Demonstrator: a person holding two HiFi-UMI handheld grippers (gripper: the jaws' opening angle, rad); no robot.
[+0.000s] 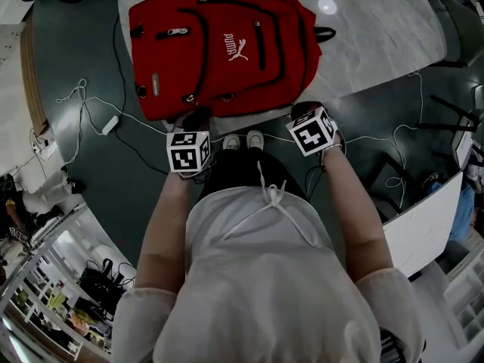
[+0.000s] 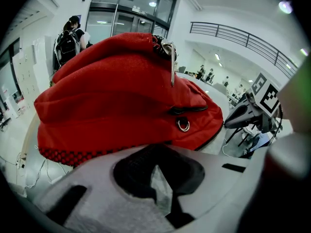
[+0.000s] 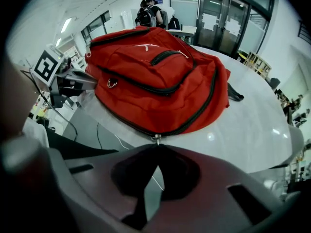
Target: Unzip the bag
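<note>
A red backpack (image 1: 219,44) with black zips lies flat on a pale marble table (image 1: 378,36). My left gripper (image 1: 198,119) is at the bag's near bottom edge; in the left gripper view its jaws (image 2: 155,152) are closed against the red fabric (image 2: 121,91), though the pinch itself is hidden. My right gripper (image 1: 305,110) is at the bag's near right corner. In the right gripper view its jaws (image 3: 156,147) are closed just under the small metal zipper pull (image 3: 155,139) of the long black zip on the backpack (image 3: 160,81).
White cables (image 1: 98,104) trail over the dark floor to the left of and below the table. A white cabinet (image 1: 423,225) and a black frame (image 1: 446,112) stand at the right. The person's shoes (image 1: 243,140) are close to the table edge. People stand far off by glass doors.
</note>
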